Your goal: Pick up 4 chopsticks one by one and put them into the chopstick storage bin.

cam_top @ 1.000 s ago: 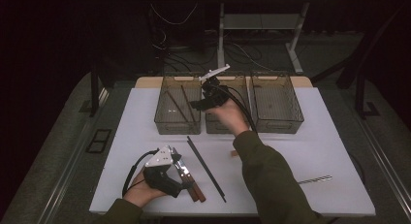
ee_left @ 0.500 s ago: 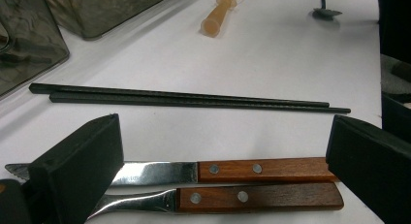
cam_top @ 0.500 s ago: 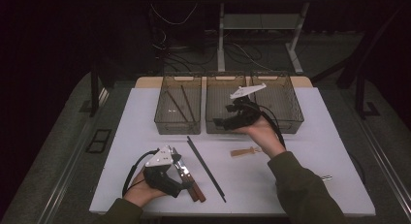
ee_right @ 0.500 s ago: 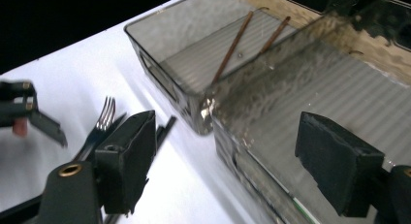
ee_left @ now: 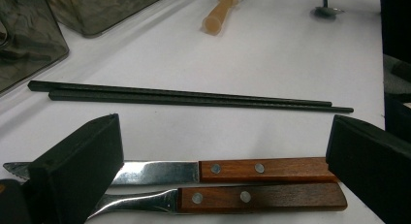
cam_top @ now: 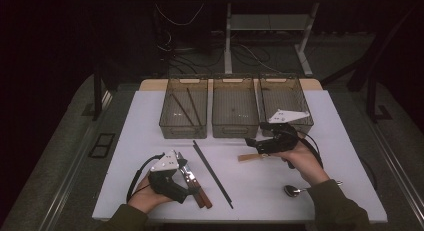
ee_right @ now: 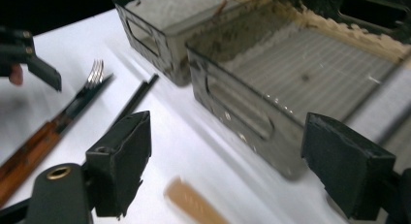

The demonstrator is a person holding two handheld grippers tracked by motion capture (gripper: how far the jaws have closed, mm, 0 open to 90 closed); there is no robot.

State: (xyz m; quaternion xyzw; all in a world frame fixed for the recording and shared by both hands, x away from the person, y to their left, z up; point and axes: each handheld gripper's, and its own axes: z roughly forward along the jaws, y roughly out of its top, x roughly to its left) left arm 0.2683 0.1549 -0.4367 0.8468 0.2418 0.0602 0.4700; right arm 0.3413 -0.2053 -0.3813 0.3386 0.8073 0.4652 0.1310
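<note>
Right gripper view: jaws wide apart, have just been opening, nothing between the pads; pale wooden piece (ee_right: 194, 204) lies on the white table (ee_right: 203, 151) low between them, blurred, not touched. Past the jaws at 12–1 o'clock, the smoky clear bins, nearest one (ee_right: 271, 88) just ahead. At 10 o'clock a fork (ee_right: 94, 71) w/ wood handle and the dark chopsticks (ee_right: 138, 95). High view: right gripper (cam_top: 252, 145) sits just in front of the right-hand bin (cam_top: 285, 98), tips just over the near end of the wooden piece (cam_top: 252, 156), which lies flat on the table ahead of the middle bin (cam_top: 235, 106); contact can't be told. Spoon (cam_top: 295, 190) at 5 o'clock of that hand, apart. Left gripper view: jaws spread, released, a knife (ee_left: 242, 169) and the fork (ee_left: 232, 197) w/ riveted wood handles lying side by side across the gap, pads clear of both ends. Beyond at 12 o'clock the chopsticks (ee_left: 189, 97) as a parallel pair; wooden piece (ee_left: 220, 13) farther off. High view: left gripper (cam_top: 189, 180) at table's 7 o'clock, over the knife/fork pair; left bin (cam_top: 182, 108) holds two thin dark sticks.
</note>
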